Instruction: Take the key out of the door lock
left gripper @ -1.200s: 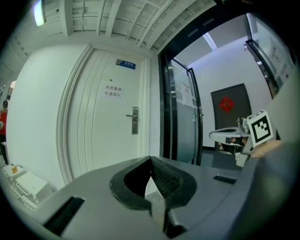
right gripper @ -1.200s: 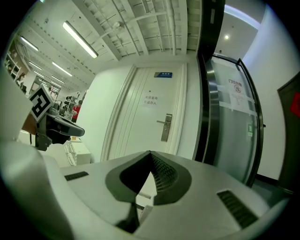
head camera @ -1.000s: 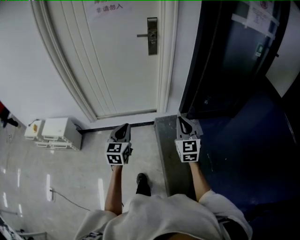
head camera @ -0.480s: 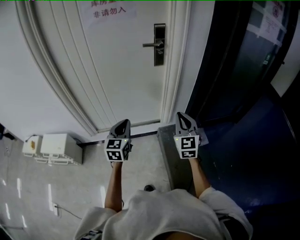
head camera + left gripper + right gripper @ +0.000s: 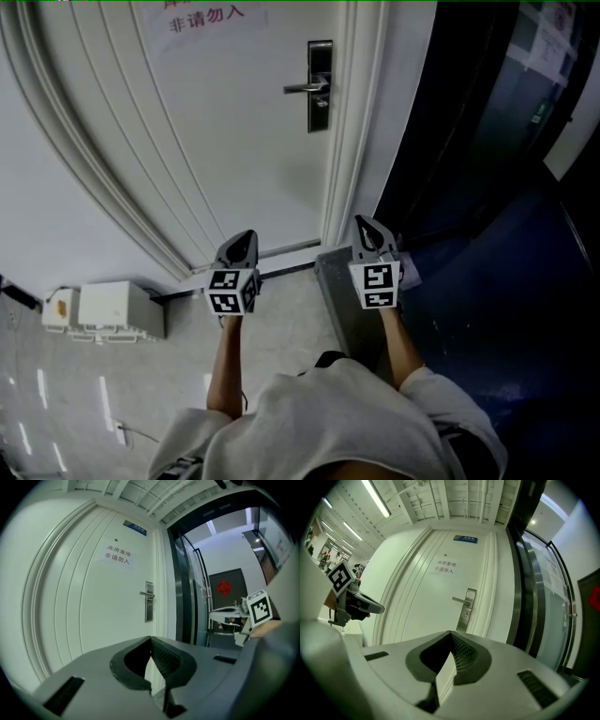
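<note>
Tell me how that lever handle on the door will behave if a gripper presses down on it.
The lever handle looks like rigid metal, so it probably won't flex. Mounted on the lock plate, it likely pivots down rather than holding firm. Its smooth sheen suggests a grip could slip off.

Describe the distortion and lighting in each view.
Head view: dim overall, the white door's mouldings bow into curves, and the floor tiles carry glare streaks. Left gripper view: fisheye with black corners, door evenly lit. Right gripper view: same fisheye, greenish cast, bright ceiling lights.
</note>
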Action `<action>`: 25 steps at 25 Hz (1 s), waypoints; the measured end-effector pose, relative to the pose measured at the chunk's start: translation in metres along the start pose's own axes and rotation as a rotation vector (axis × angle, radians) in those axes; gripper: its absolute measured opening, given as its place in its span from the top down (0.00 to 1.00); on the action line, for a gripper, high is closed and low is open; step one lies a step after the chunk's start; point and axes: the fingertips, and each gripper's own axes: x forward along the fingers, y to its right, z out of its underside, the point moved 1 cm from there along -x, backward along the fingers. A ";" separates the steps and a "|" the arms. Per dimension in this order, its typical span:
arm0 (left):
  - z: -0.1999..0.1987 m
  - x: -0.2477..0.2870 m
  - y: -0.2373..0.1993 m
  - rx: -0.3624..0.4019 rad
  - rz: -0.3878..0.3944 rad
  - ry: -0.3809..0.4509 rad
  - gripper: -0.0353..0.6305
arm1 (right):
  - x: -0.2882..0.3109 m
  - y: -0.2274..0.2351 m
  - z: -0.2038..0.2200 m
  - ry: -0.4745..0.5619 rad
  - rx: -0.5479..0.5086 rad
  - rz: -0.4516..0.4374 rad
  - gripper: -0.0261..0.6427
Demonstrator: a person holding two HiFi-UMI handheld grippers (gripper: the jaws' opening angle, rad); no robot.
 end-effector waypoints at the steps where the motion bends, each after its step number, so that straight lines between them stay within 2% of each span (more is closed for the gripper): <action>1: 0.002 0.004 -0.001 -0.002 0.003 -0.004 0.92 | 0.003 0.001 0.002 -0.003 0.001 0.002 0.93; 12: 0.008 0.061 -0.014 0.004 0.005 -0.014 0.92 | 0.058 0.016 0.026 -0.017 0.008 -0.009 0.93; 25: -0.024 0.203 -0.059 0.011 -0.052 -0.016 0.92 | 0.211 0.079 0.032 0.012 0.015 -0.061 0.93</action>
